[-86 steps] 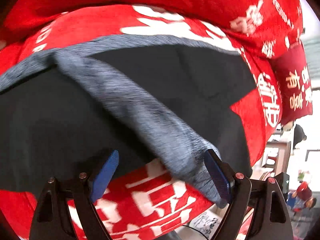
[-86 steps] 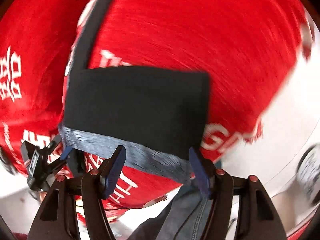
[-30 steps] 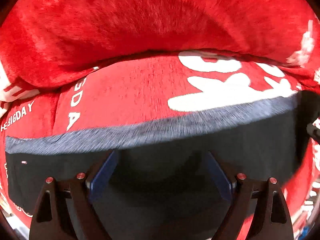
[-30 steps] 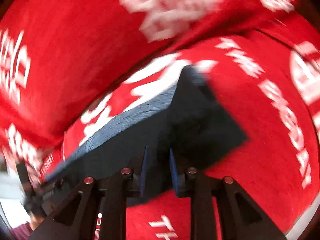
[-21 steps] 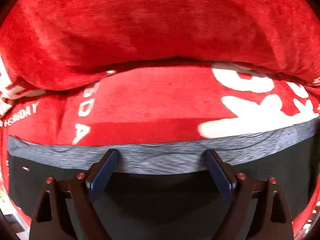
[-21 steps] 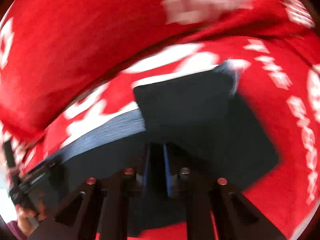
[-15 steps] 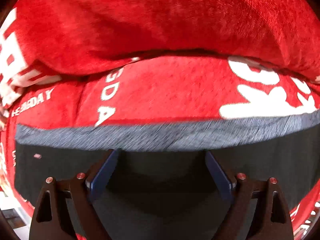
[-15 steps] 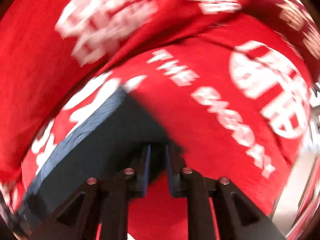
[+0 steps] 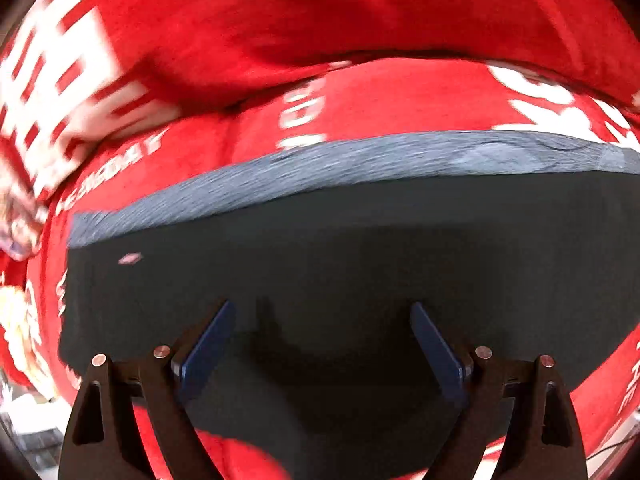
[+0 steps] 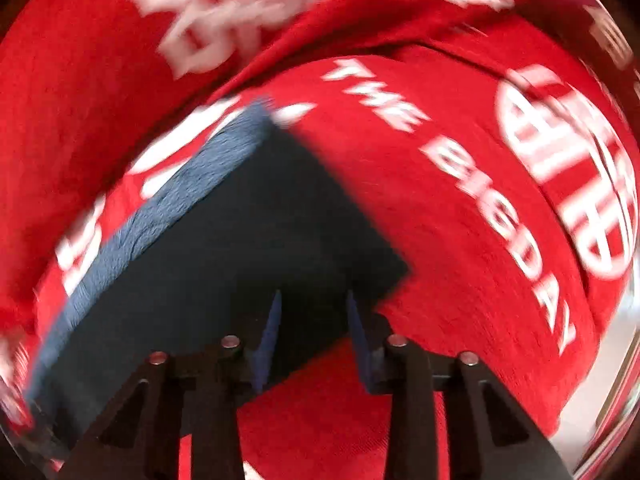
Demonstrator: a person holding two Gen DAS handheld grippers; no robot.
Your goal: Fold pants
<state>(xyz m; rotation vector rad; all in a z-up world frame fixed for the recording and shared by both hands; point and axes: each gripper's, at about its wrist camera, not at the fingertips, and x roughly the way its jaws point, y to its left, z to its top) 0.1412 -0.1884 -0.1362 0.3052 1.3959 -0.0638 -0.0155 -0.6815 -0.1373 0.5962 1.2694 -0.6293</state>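
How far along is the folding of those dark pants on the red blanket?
Well along, it seems. The dark pants lie flat as a neat rectangle on the red blanket, grey waistband along the far edge. The right gripper has just been opening over the pants' corner, pads apart, nothing clamped. The left gripper is wide open above the cloth. Possibly one more fold or some smoothing remains.

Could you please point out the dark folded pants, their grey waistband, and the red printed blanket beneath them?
dark folded pants (image 9: pixel 360 248), left wrist view, flat middle of the fabric
grey waistband (image 9: pixel 360 160), left wrist view, mid-strip
red printed blanket (image 10: pixel 460 220), right wrist view, bare part beside the pants
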